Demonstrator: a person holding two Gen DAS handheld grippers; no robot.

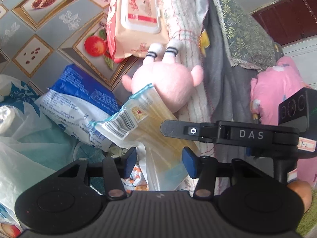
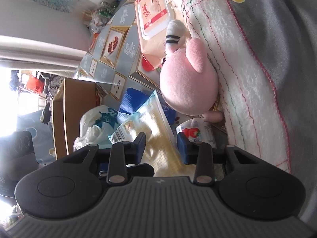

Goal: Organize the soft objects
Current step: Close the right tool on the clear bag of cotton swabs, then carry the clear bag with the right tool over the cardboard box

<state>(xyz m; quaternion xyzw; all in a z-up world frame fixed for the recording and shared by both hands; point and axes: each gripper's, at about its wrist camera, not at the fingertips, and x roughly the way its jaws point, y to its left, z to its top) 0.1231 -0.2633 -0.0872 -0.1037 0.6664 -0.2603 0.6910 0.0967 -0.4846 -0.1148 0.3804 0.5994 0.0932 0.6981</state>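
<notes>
A clear pack of yellow cloths (image 1: pixel 152 127) with a barcode label lies tilted over the clutter. My left gripper (image 1: pixel 159 161) straddles its lower end, blue pads apart, with a white bag edge also between them. In the right wrist view the same pack (image 2: pixel 158 123) fills the gap of my right gripper (image 2: pixel 160 147), both pads against its sides. From the right, a finger (image 1: pixel 174 130) of the right gripper reaches over the pack. Just beyond lies a pink plush toy (image 1: pixel 168 85) (image 2: pixel 188 83) with striped white feet.
A wet-wipes pack (image 1: pixel 138 19) and a blue-and-white pack (image 1: pixel 79 103) lie on the patterned tablecloth (image 1: pixel 39 45). White plastic bag (image 1: pixel 23 138) at left. White towel (image 2: pixel 237 79), grey blanket (image 1: pixel 221 91) and pink garment (image 1: pixel 277 91) at right. Strawberry cup (image 2: pixel 196 132); cardboard box (image 2: pixel 75 115).
</notes>
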